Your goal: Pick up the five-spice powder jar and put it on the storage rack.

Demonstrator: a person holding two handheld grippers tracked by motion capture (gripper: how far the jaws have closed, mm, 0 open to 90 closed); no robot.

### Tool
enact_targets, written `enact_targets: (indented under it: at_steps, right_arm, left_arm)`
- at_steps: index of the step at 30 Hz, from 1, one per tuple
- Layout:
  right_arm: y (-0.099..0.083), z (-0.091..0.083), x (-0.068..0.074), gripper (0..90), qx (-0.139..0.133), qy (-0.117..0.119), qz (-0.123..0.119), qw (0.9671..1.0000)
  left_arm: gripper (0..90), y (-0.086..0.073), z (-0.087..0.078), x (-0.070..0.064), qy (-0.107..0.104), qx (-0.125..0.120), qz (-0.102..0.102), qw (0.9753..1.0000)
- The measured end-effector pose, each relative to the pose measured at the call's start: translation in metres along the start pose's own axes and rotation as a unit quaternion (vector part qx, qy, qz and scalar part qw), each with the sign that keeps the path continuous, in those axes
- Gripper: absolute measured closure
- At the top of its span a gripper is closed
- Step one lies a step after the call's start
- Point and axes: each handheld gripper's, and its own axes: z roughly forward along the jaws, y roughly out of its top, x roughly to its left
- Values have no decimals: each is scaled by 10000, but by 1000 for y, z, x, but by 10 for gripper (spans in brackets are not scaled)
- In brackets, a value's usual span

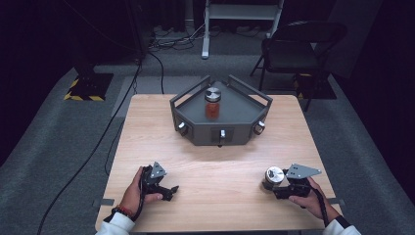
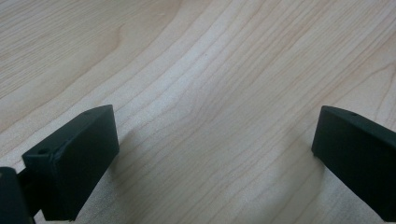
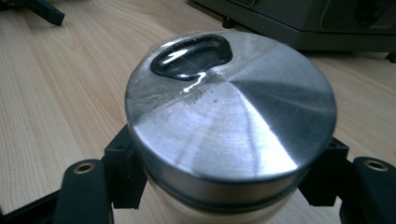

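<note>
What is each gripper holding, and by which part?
The right gripper clamps a jar just below its metal lid. The left gripper holds nothing.

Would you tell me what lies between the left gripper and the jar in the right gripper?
Only bare table lies between left gripper and jar, per the high view.

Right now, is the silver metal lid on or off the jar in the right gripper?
On: the silver metal lid caps the jar between the right gripper jaws.
</note>
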Motion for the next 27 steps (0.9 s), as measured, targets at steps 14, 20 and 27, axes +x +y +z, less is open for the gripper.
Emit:
enact_targets:
  at_steps: [14, 20, 27]
  right_arm:
    - [0, -5, 6, 311, -114, -196, -100, 9997]
    - [4, -10, 9, 311, -238, -405, -39, 9989]
    - [13, -15, 15, 311, -336, -730, 16, 9968]
  left_arm:
    - [3, 0, 0, 0, 0, -1, 5, 10000]
    - [3, 0, 0, 0, 1, 0, 1, 10000]
    - [3, 0, 0, 0, 2, 0, 3, 10000]
